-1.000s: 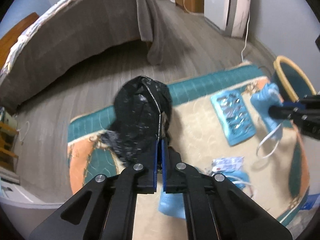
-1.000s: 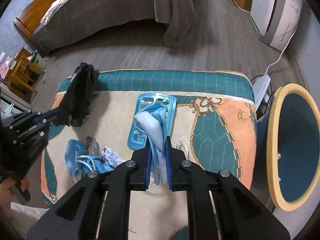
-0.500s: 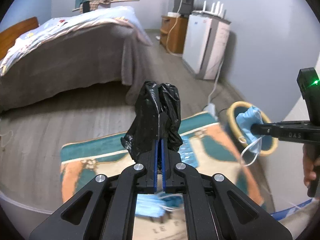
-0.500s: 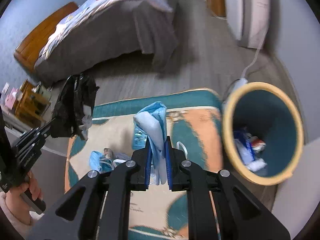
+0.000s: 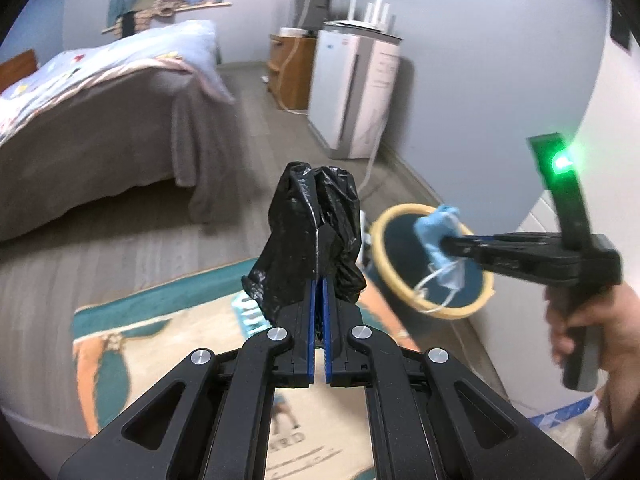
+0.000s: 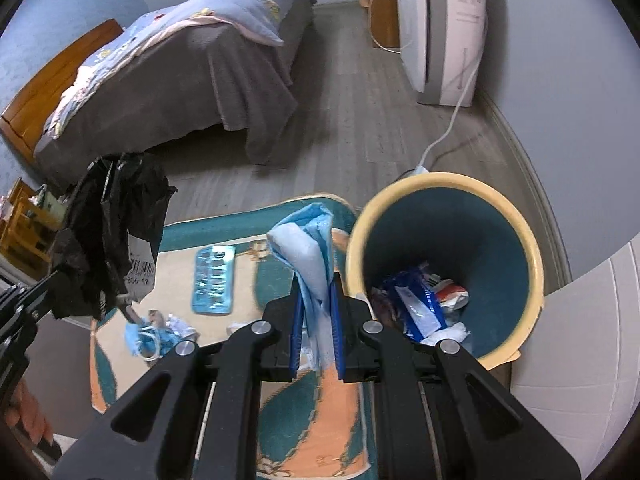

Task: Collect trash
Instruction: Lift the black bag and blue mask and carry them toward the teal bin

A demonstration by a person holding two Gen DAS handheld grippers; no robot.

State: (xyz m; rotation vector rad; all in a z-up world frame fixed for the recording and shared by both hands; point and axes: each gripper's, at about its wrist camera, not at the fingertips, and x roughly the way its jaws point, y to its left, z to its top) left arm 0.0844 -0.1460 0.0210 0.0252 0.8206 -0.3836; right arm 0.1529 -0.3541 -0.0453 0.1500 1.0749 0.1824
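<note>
Right hand-held gripper is clamped on a crumpled blue face mask, which stands roughly upright between the jaws, an ear loop dangling below. The trash bin lies just to the right of it and below; the mask is near the rim's left edge, not clearly over the opening. Right arm is the nearer one.

Left hand-held gripper is closed on a black plastic bag, further left of the bin.

Versus one second ago: both loads have lifted off the rug and moved toward the bin; blister pack and other litter remain.
</note>
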